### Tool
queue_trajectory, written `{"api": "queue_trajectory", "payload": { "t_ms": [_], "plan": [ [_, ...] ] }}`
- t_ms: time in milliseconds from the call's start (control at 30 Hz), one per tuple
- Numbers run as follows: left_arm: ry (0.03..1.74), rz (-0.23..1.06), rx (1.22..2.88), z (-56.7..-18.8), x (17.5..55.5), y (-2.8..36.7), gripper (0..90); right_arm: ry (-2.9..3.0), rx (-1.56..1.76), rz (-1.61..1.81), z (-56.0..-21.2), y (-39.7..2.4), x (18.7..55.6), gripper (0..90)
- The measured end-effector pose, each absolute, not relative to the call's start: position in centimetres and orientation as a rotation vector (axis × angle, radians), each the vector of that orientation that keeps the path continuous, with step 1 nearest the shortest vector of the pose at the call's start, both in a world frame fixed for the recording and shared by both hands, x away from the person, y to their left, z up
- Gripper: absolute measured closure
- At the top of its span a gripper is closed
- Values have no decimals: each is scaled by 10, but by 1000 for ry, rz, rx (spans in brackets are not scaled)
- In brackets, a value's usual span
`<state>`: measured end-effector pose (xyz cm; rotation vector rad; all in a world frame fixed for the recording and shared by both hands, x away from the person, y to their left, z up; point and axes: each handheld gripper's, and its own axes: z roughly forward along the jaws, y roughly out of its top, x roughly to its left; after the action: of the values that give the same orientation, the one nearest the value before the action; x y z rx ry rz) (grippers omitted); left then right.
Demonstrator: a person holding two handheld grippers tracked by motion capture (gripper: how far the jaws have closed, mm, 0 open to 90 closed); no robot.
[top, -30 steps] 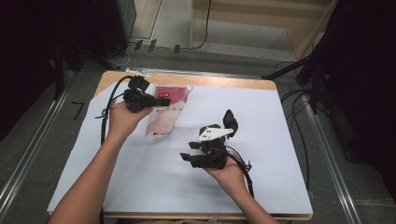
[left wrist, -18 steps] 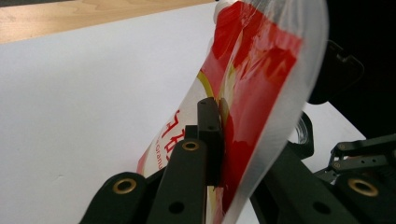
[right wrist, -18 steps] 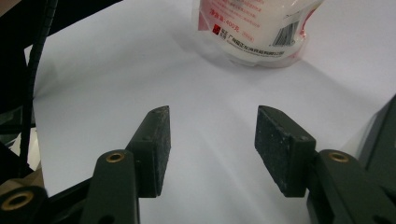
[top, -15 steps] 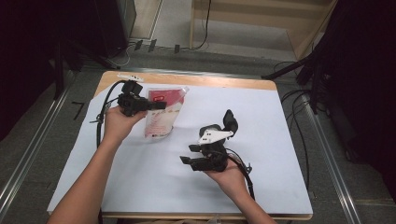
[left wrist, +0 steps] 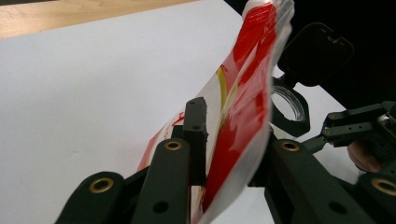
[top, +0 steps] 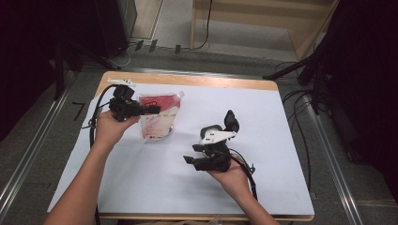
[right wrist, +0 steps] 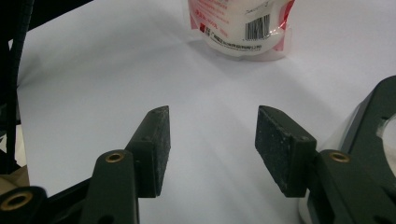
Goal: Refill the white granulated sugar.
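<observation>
While left gripper (top: 151, 110) pinches red-white pouch (top: 159, 119) at table's (top: 281, 140) 10 o'clock, right gripper (top: 191, 153) sits wide, empty, approx 6 o'clock

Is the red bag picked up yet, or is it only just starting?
Only starting. Done: the left gripper has its jaws closed on the red and white pouch. In hand: the pouch stands tilted, its bottom seemingly on the white sheet. Left: the right gripper waits open, apart from it, holding nothing.

Left gripper (top: 152, 110) clamped, arm extended; right gripper (right wrist: 210, 135) gapes, palm up.
</observation>
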<state>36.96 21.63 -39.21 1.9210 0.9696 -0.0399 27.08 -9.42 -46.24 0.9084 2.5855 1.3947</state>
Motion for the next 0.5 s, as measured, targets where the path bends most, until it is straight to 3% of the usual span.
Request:
{"api": "queue_trajectory", "payload": {
  "t_ms": [500],
  "plan": [
    [964,9,1904,-397,354,233,641,2582,909,1403,-460,-98,272,460]
  ]
}}
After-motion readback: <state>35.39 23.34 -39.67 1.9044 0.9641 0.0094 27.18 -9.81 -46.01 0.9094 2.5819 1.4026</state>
